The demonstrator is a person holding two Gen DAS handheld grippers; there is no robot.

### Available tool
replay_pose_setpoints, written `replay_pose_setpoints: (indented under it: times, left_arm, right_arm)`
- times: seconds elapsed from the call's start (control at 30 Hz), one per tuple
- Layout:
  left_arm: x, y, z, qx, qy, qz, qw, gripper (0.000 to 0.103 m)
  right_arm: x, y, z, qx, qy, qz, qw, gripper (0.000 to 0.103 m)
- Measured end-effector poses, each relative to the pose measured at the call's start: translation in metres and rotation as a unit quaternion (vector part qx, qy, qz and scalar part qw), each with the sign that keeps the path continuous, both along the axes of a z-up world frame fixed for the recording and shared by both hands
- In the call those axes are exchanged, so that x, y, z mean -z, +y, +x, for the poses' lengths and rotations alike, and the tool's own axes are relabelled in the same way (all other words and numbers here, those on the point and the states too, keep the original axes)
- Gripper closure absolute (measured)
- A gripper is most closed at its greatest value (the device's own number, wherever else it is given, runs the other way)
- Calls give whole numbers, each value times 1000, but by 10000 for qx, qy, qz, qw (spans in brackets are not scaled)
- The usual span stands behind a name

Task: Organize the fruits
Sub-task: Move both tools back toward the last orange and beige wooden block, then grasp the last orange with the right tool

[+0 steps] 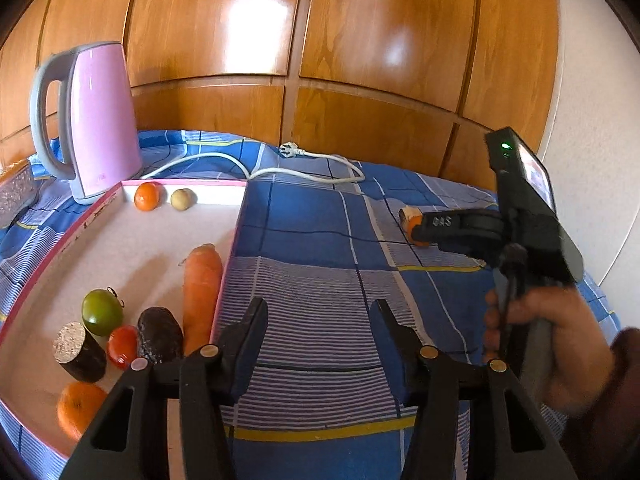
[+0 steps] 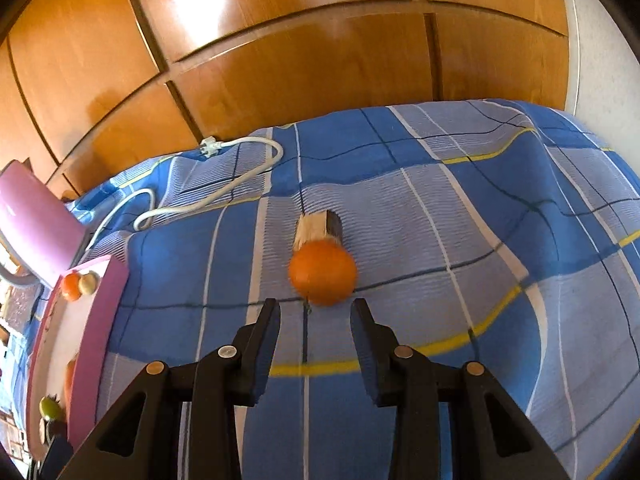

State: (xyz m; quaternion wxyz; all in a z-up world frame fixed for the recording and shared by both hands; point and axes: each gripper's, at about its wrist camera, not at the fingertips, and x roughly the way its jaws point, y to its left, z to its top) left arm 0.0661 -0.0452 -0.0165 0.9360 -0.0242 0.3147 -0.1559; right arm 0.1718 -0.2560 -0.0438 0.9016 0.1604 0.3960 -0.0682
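Only left view shows carrot (image 1: 202, 288) — tray (image 1: 80, 240) contents.

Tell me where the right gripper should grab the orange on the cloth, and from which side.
Grip the orange across its widest middle, coming from the near side: the right gripper is already lined up, jaws open. The cut block sits close behind, so the far side looks blocked.

You've got a blue plaid cloth (image 2: 460, 208) with pale striped blocks and thin yellow lines. The orange (image 2: 322, 272) near its middle is plain bright orange. The tray (image 1: 230, 248) has a pink rim and white floor, the kettle (image 1: 100, 120) is lilac-pink with a grey handle, and its cord (image 1: 312, 168) is white.
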Motion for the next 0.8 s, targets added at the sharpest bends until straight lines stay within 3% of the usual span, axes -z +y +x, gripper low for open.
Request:
replay_pose_setpoints:
  times: [0.47,0.8]
  left_arm:
    - [8,-8,1,137,171,54,9997,49]
    - [13,-1,4,22,382,-72,9992,49]
  right_arm:
    - [8,-6,17,41,-42,170,9998,65]
    - [9,-13,-22,5,-26,405,9992,66]
